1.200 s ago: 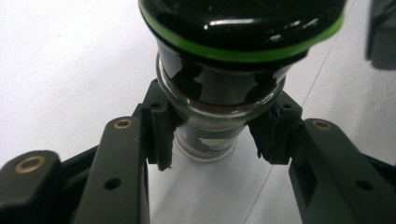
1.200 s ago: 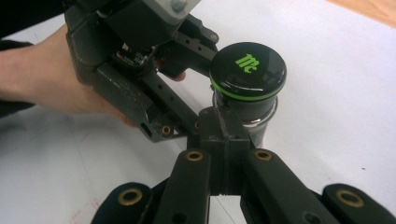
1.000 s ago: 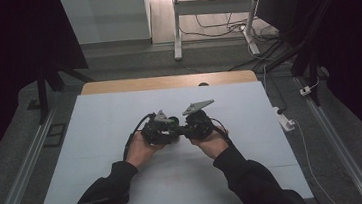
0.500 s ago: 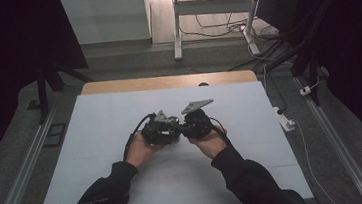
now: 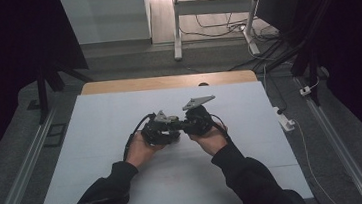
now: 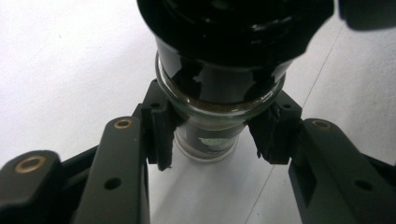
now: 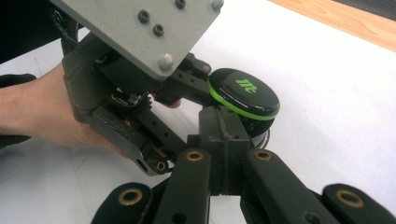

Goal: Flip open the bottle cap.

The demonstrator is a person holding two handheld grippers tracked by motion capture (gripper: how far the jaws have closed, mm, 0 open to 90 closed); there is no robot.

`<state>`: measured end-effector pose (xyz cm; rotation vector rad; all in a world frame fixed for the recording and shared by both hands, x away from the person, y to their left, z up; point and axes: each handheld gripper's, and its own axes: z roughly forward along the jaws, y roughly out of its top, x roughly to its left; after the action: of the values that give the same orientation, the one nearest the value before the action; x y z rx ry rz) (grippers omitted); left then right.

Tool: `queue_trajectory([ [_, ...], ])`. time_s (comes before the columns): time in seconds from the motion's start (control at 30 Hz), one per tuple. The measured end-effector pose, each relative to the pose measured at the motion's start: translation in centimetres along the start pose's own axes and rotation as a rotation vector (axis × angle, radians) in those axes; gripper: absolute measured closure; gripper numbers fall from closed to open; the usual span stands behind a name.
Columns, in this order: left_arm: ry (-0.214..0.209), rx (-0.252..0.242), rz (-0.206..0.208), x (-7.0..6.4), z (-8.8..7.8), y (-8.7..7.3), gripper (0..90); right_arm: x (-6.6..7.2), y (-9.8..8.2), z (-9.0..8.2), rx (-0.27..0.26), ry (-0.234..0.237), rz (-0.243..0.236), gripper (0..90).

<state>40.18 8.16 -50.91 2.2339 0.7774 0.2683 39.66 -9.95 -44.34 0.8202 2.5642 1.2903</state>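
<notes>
On the white worktop (image 5: 97, 140), near its middle, the left gripper (image 5: 159, 132) clamped its jaws on a small glass jar (image 6: 219, 100) with dark contents, pads pressing both sides. Just right of it, the right gripper (image 5: 196, 123) had its jaws closed together, empty, beside the jar's black lid (image 7: 243, 93) with its green ring. The lid sat on, so opening looked not yet begun. Beyond the worktop's wooden edge (image 5: 167, 81), cables (image 5: 222, 27) lay on a dim floor.

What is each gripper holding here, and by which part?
The left gripper clamps a small glass jar around its body, just under the black lid with the green ring. The right gripper is shut on nothing.
</notes>
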Motion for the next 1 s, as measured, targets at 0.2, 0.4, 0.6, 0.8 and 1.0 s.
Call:
queue_trajectory([
  [0.2, -0.001, 0.006, 0.009, 0.1, 0.0, 0.0, 53.8, -0.2, 0.3, -0.1, -0.006, -0.012, -0.005, 90.0],
  [0.4, -0.001, 0.003, 0.007, 0.1, 0.0, 0.0, 53.8, -0.7, 0.6, -0.1, -0.019, -0.021, 0.0, 90.0],
  [0.6, -0.001, 0.001, 0.006, 0.0, 0.0, -0.1, 53.8, -1.1, 1.0, 0.0, -0.027, -0.028, 0.004, 90.0],
  [0.8, 0.001, 0.001, 0.006, 0.0, 0.0, -0.1, 53.8, -1.7, 1.3, 0.1, -0.039, -0.044, 0.014, 90.0],
  [1.0, 0.001, 0.0, 0.006, 0.0, 0.0, -0.1, 53.8, -2.7, 1.3, 0.3, -0.04, -0.055, 0.042, 90.0],
])
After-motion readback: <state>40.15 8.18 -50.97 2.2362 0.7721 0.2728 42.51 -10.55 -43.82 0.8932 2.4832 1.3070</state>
